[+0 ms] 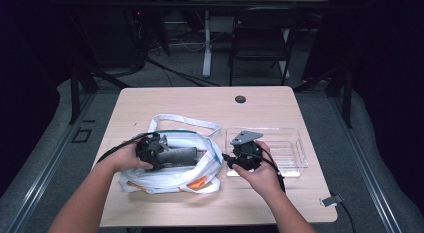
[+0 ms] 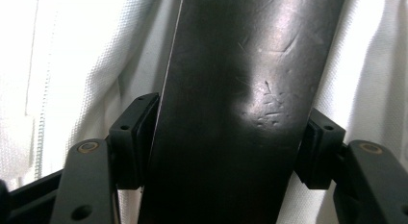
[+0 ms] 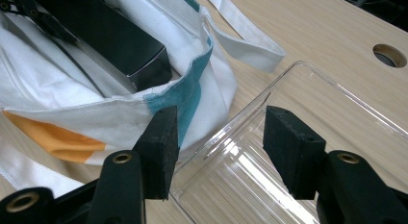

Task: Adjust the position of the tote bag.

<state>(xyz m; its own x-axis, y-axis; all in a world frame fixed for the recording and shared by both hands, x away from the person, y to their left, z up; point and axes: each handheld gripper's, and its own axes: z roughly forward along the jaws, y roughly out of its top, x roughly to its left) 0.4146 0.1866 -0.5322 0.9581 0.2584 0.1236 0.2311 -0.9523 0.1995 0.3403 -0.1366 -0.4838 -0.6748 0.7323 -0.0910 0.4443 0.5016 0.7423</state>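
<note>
Black box (image 2: 235, 108) between left gripper (image 2: 226, 147) pads, barely clamped — may slip into bag (image 1: 165, 180); right gripper (image 3: 219, 147) released over tray (image 3: 337, 118).

Lit counter, dark room around it.
Overhead light brightens the counter (image 1: 270, 100); the surroundings sink into black. Glare streaks the clear plastic tray (image 3: 250, 161), and the close black box (image 2: 231, 113) looks soft, sheened.
</note>
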